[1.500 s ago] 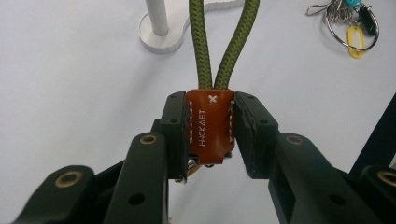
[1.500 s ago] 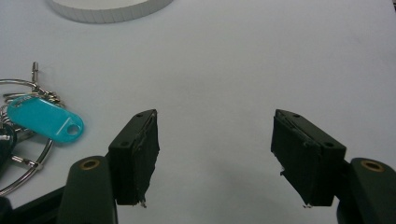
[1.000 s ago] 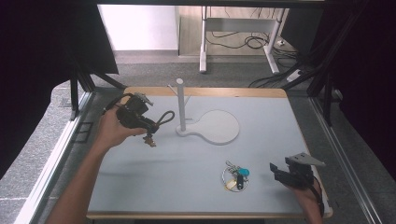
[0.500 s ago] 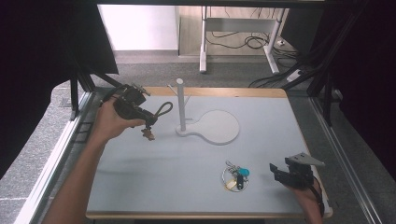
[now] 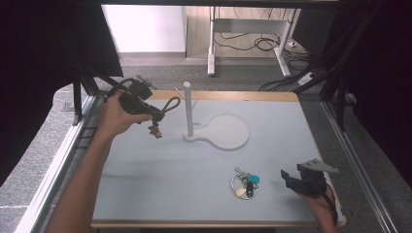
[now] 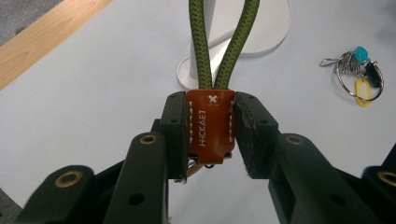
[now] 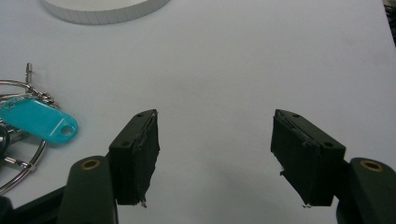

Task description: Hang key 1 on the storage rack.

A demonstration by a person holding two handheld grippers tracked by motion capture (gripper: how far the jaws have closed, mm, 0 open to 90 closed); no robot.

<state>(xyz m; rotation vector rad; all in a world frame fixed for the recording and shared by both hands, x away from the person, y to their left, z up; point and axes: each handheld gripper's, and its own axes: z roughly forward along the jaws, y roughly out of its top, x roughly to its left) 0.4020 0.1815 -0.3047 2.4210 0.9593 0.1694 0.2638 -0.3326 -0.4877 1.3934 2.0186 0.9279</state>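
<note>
My left gripper (image 5: 154,118) is raised over the far left of the table and is shut on a keychain. Its jaws pinch the brown leather tab (image 6: 210,123), and the green rope loop (image 6: 224,42) sticks out ahead of them toward the white stand. The loop (image 5: 170,104) hangs just left of the stand's upright post (image 5: 188,109), apart from it. A small metal piece (image 5: 155,131) dangles under the jaws. My right gripper (image 7: 215,149) rests open near the front right corner with nothing between its jaws. A key ring with a teal tag (image 7: 39,120) lies to its left.
The stand's round white base (image 5: 226,132) sits mid-table, with short pegs on the post. The key ring (image 5: 245,183) with teal, yellow and black tags lies between the base and the table's front edge. A wooden rim (image 5: 243,96) borders the far side.
My left hand has lifted the keychain higher and drawn it slightly left, away from the post. The right gripper and the key ring have stayed put.
</note>
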